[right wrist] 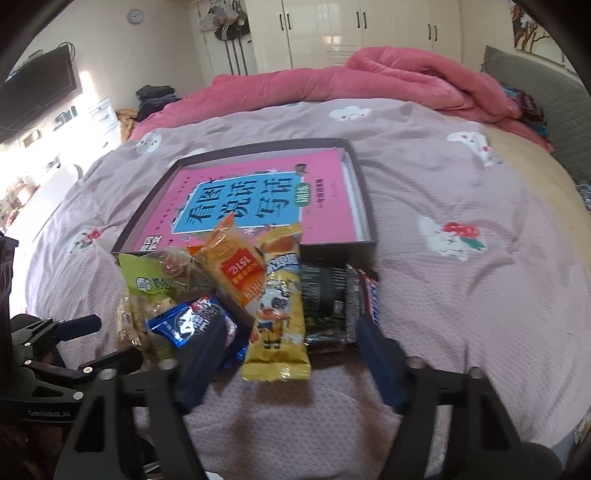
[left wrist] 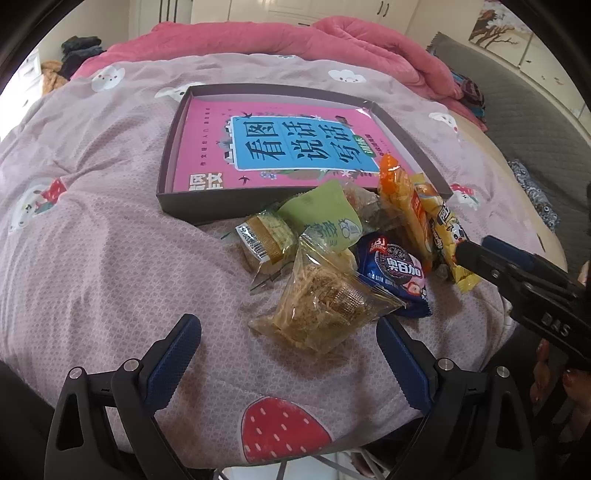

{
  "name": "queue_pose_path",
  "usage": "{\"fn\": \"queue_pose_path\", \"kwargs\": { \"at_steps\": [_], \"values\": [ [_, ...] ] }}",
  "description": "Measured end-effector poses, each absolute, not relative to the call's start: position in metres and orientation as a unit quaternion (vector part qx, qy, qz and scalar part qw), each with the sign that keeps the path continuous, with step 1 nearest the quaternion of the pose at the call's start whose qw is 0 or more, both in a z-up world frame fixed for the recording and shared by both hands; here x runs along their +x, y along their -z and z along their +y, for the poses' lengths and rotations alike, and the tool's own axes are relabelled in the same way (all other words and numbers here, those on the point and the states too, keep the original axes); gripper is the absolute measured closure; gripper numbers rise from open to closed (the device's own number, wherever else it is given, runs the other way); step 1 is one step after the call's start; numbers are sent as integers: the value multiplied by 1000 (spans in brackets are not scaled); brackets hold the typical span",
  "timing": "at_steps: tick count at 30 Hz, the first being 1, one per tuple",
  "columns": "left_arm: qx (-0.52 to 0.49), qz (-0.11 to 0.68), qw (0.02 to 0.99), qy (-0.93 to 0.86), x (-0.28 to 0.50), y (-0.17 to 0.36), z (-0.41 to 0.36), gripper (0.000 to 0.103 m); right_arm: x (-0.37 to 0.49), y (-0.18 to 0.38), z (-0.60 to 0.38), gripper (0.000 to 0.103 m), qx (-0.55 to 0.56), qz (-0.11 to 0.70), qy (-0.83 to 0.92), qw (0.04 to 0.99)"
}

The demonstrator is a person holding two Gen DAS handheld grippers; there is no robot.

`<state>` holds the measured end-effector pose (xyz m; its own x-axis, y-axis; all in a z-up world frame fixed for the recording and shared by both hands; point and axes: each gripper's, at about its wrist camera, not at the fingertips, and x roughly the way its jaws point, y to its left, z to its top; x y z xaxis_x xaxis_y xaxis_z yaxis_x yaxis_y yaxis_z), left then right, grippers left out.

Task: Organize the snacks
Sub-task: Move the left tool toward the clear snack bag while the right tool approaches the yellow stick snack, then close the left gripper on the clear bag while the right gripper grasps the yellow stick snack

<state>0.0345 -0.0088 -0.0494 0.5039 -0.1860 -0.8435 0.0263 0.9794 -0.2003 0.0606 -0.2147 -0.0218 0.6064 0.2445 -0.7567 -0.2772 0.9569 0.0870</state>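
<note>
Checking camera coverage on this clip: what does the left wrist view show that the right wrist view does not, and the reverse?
Only the left wrist view shows the clear bag of shredded snack whole, between the open left gripper fingers, and the strawberry print.

Only the right wrist view shows the dark packets beside the yellow cow packet, plus the wall TV and wardrobe.

Both show the shallow box holding the pink book, the blue cookie packet, the orange packet and the pink quilt.

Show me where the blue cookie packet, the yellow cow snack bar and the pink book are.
blue cookie packet [left wrist: 397, 275]: left wrist view, on the printed front of the wrapper.
yellow cow snack bar [right wrist: 279, 314]: right wrist view, on the cow picture mid-wrapper.
pink book [left wrist: 291, 144]: left wrist view, on the blue title panel.
</note>
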Motion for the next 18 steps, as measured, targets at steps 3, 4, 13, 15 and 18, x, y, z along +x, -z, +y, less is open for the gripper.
{"fn": "queue_pose_path", "kwargs": {
  "at_steps": [3, 4, 13, 15, 18],
  "values": [
    [-79, 496, 862, 68, 37, 51, -9, 22, 70, 25, -213, 53, -13, 422, -155, 893],
    [-82, 500, 859, 71, 38, 53, -8, 27, 72, 25, -212, 55, -11, 421, -160, 893],
    [-111, 508, 849, 90, 49, 62, -1, 42, 81, 32, -204, 82, -14, 425, -184, 886],
    [-115, 510, 847, 97, 51, 62, 0, 47, 80, 30, -207, 84, -6, 419, -186, 888],
    [-119, 508, 847, 104, 52, 61, 0, 51, 78, 28, -211, 86, 0, 414, -187, 891]
  ]
}}
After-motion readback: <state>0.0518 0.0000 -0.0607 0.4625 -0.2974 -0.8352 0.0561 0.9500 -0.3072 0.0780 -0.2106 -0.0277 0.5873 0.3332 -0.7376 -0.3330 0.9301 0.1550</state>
